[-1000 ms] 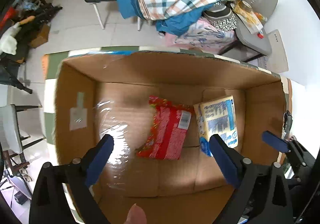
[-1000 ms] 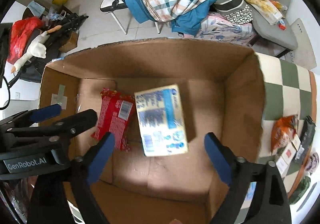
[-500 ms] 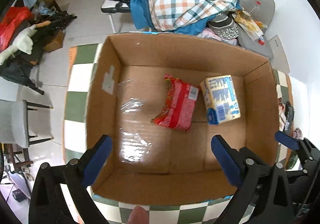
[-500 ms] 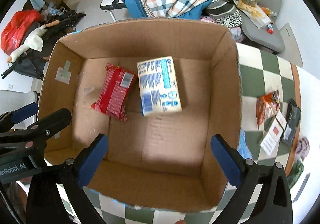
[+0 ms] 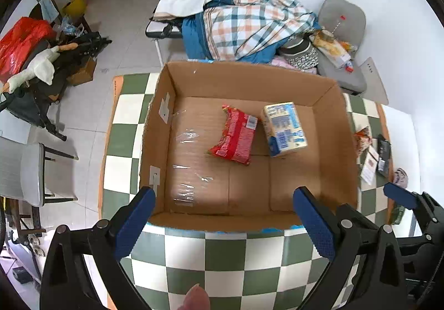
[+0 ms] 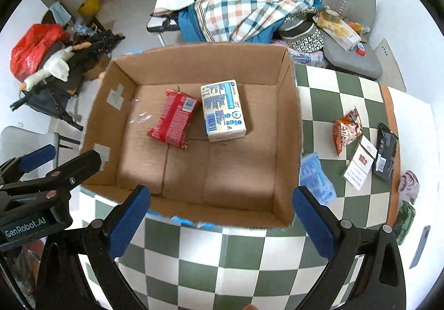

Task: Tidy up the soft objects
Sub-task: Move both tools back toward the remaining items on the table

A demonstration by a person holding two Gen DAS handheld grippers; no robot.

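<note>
Since both packs already lie in the cardboard box (image 6: 285, 121), I judge the next step is fetching another soft item, so I would swing the right gripper (image 6: 219, 213), jaws spread wide and empty, toward the blue pack (image 6: 316, 178) just right of the box on the tabletop (image 6: 211, 260). The left gripper (image 5: 222, 215) is equally open and empty. The red packet (image 6: 173, 118) touches the white-and-blue pack (image 6: 223, 111) near the far wall. Compared with a second ago, both grippers have pulled back out of the box toward its near rim.
</note>
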